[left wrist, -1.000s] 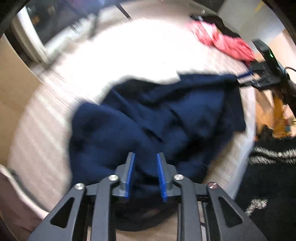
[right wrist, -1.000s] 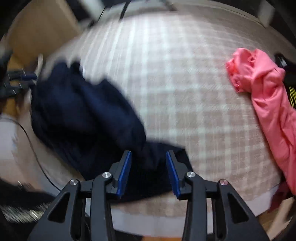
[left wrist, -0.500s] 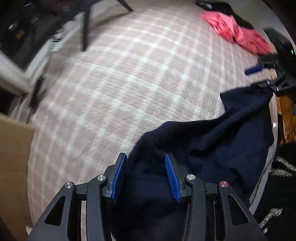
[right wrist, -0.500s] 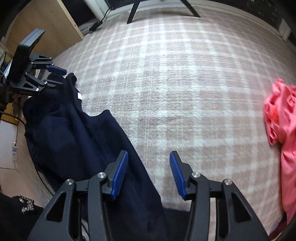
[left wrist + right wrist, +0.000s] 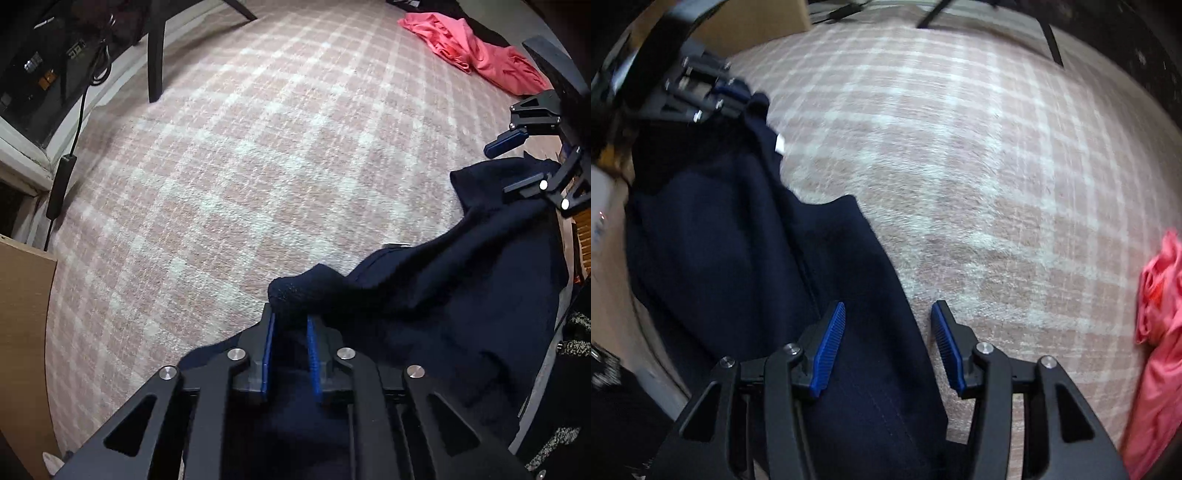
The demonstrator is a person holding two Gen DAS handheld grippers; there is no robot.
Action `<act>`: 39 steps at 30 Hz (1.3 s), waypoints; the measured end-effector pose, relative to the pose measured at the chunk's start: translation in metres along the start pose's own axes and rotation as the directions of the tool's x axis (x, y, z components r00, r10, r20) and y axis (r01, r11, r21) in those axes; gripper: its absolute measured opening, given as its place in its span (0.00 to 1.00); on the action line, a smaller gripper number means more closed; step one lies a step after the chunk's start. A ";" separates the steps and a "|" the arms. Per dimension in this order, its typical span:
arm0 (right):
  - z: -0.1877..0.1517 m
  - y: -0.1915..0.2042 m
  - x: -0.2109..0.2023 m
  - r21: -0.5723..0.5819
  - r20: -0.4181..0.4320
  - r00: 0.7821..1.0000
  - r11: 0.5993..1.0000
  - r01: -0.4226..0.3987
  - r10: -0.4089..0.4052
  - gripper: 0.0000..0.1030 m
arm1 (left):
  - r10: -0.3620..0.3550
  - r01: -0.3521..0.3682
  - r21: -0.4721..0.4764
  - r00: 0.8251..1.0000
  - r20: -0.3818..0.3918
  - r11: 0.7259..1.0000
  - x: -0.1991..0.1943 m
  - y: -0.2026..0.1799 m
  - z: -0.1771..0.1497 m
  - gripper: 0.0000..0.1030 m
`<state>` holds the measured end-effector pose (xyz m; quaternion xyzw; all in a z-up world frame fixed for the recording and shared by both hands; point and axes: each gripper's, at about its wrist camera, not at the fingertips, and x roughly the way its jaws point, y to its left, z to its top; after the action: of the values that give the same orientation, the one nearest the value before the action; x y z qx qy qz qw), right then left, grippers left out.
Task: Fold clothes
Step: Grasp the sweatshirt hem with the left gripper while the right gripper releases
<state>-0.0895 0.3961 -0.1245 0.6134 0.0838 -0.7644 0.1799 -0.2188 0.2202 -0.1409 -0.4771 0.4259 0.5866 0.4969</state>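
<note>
A dark navy garment (image 5: 461,295) lies stretched along the near edge of a pink plaid cover (image 5: 258,166). My left gripper (image 5: 290,325) is shut on a bunched corner of the navy garment, which bulges above the blue pads. My right gripper (image 5: 888,325) is open, its jaws wide apart over the garment's (image 5: 746,266) edge, holding nothing. The right gripper also shows in the left wrist view (image 5: 524,162), open at the garment's far corner. The left gripper shows in the right wrist view (image 5: 713,99), gripping the garment's other end.
A pink garment (image 5: 476,51) lies crumpled at the far right; it also shows in the right wrist view (image 5: 1160,332). A dark chair leg (image 5: 157,55) and a cable (image 5: 61,184) stand at the back left. A wooden panel (image 5: 22,332) borders the left side.
My left gripper has closed on the garment's corner; it was open half a second ago. Both grippers have spread the navy garment from a heap into a stretched strip.
</note>
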 end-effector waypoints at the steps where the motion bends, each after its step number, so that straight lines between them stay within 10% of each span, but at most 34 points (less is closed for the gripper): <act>1: 0.000 0.000 -0.001 0.008 0.006 1.000 1.000 -0.013 0.013 0.00 | -0.001 0.001 -0.011 1.000 0.006 1.000 -0.001 0.001 -0.002 0.10; 8: 0.007 -0.021 -0.037 0.109 0.125 0.992 0.994 -0.004 -0.010 0.02 | 0.020 -0.014 -0.067 0.996 0.084 0.998 -0.037 0.018 0.001 0.05; 12: 0.022 -0.056 -0.078 0.226 0.241 0.949 0.963 0.150 -0.204 0.03 | 0.057 -0.043 -0.082 0.984 0.166 0.996 -0.065 0.029 0.019 0.05; 16: 0.026 -0.092 -0.052 0.308 0.081 0.976 0.936 0.169 -0.203 0.25 | 0.056 -0.039 -0.113 0.987 0.150 0.993 -0.059 0.048 0.040 0.46; 21: -0.005 -0.105 -0.041 0.349 0.062 0.989 0.931 0.102 -0.131 0.42 | 0.072 -0.061 -0.131 0.994 0.081 0.989 -0.047 0.055 0.024 0.44; 39: -0.004 -0.121 -0.044 0.368 0.096 0.995 0.930 -0.018 -0.018 0.42 | -0.014 0.014 -0.104 1.000 0.002 0.995 -0.003 0.032 0.041 0.27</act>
<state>-0.1230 0.5163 -0.0940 0.5982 -0.0698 -0.7956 0.0657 -0.2557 0.2551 -0.1300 -0.5049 0.3912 0.6046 0.4758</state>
